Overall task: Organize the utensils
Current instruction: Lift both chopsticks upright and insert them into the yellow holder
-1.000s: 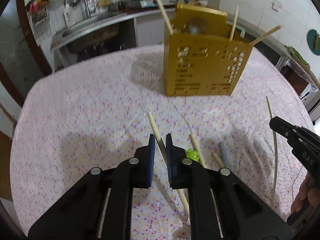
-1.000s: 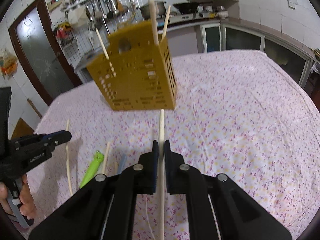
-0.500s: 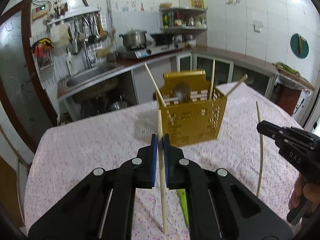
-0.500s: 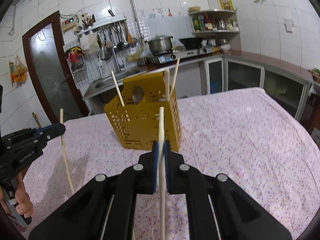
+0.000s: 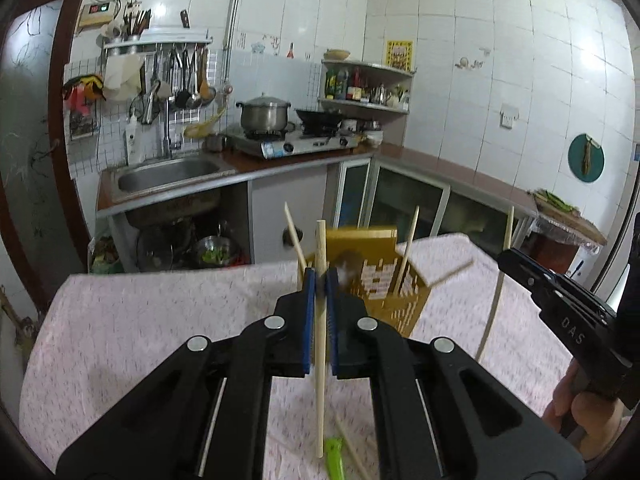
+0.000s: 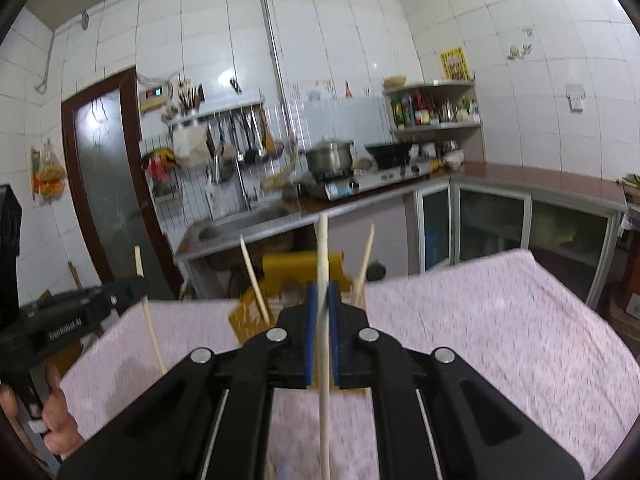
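Both grippers clamp a chopstick each, held upright above the pink-cloth table (image 5: 140,320). Left gripper (image 5: 319,280) pinches the left chopstick (image 5: 319,320) w/ its blue pads; right gripper (image 6: 321,296) grips the right chopstick (image 6: 323,264) likewise. Yellow utensil holder (image 5: 384,280) stands just beyond the tips, w/ other sticks inside. Green utensil (image 5: 334,460) lies on the cloth below.

my left gripper (image 5: 320,280) is black with blue pads, and so is my right gripper (image 6: 322,294). each pinches a pale wooden chopstick (image 5: 320,320) (the other chopstick (image 6: 324,340) is the same cream tone). the basket (image 5: 384,288) ahead is mustard yellow with small cut-out slots. the tablecloth (image 5: 160,320) is white, speckled with pink flowers. a lime green utensil (image 5: 334,456) lies on it.
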